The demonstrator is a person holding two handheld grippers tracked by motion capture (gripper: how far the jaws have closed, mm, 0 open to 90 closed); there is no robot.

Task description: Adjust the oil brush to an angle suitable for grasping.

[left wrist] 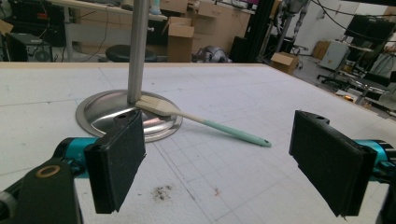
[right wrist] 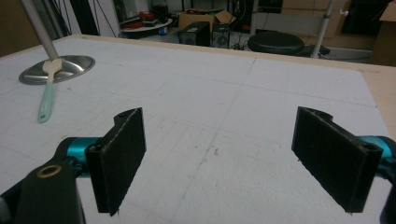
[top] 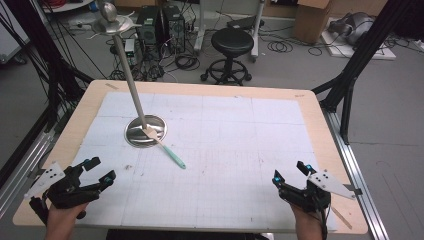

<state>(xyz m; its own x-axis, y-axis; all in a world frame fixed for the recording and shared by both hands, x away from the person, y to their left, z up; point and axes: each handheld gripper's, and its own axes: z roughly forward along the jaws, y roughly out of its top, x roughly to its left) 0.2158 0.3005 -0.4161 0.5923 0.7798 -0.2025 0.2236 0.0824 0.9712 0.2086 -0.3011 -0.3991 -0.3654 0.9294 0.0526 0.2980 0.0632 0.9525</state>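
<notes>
- Cluttered workshop floor with a black round stool [top: 232, 42], cardboard boxes [top: 311, 19] and loose cables is seen beyond a light wooden table [top: 320, 125] covered by a white gridded mat [top: 225, 150].
- A round polished metal base plate [top: 137, 134] is set on the mat's far left part, and a slim grey metal pole [top: 129, 70] is seen rising from it, leaning away from the camera in the high view.
- A small brush with a pale wooden head and a mint-green handle [top: 167, 150] is laid with its head on the base plate, against the pole's foot, and its handle out on the mat.
- The left gripper [top: 100, 171] is held at the near left edge, jaws wide apart, nothing between them.
- The right gripper [top: 288, 171] is held at the near right edge, jaws likewise spread and empty.
</notes>
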